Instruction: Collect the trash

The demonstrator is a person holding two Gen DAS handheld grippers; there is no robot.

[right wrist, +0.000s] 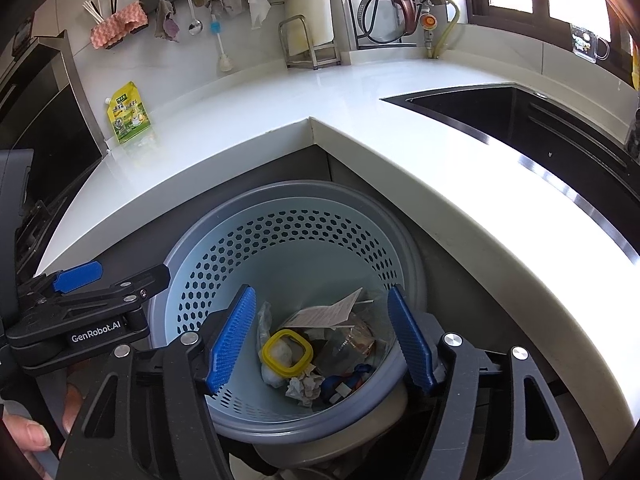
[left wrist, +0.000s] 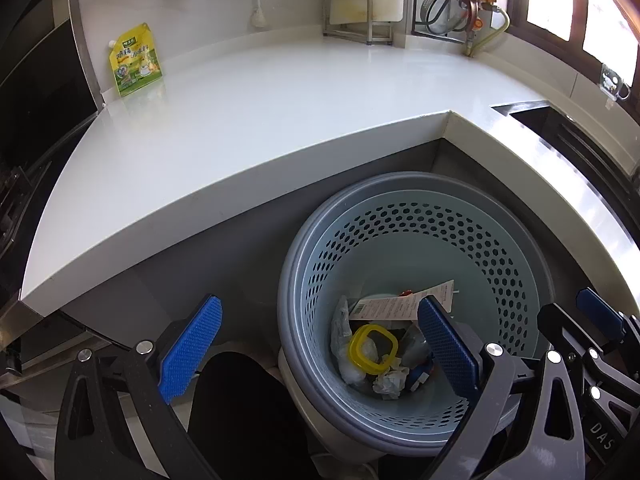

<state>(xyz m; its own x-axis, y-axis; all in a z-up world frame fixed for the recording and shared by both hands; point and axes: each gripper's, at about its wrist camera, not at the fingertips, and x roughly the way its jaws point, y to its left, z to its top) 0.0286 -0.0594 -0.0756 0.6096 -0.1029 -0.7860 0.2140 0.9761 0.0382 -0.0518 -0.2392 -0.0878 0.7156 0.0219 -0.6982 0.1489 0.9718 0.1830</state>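
A blue-grey perforated bin (left wrist: pixel 516 240) (right wrist: pixel 280 200) stands on the floor in the corner under the counter. Inside lie a yellow square ring (left wrist: pixel 374 348) (right wrist: pixel 286 354), a printed receipt (left wrist: pixel 400 306) (right wrist: pixel 328 312), crumpled paper (left wrist: pixel 390 384) (right wrist: pixel 304 388) and a clear plastic cup (right wrist: pixel 352 340). My left gripper (left wrist: pixel 320 300) hangs open over the bin's left rim, empty. My right gripper (right wrist: pixel 320 292) is open above the bin's mouth with nothing between its blue pads (right wrist: pixel 236 336). A yellow-green pouch (left wrist: pixel 135 62) (right wrist: pixel 128 114) leans on the wall at the counter's far left.
The white countertop (left wrist: pixel 260 120) (right wrist: pixel 360 92) wraps round the corner, with a dark sink (right wrist: pixel 480 112) to the right. A metal rack (left wrist: pixel 352 12), hanging cloths and utensils (right wrist: pixel 192 12) line the back wall. A black appliance (left wrist: pixel 36 92) stands at left. A person's thumb (right wrist: pixel 32 436) shows at bottom left.
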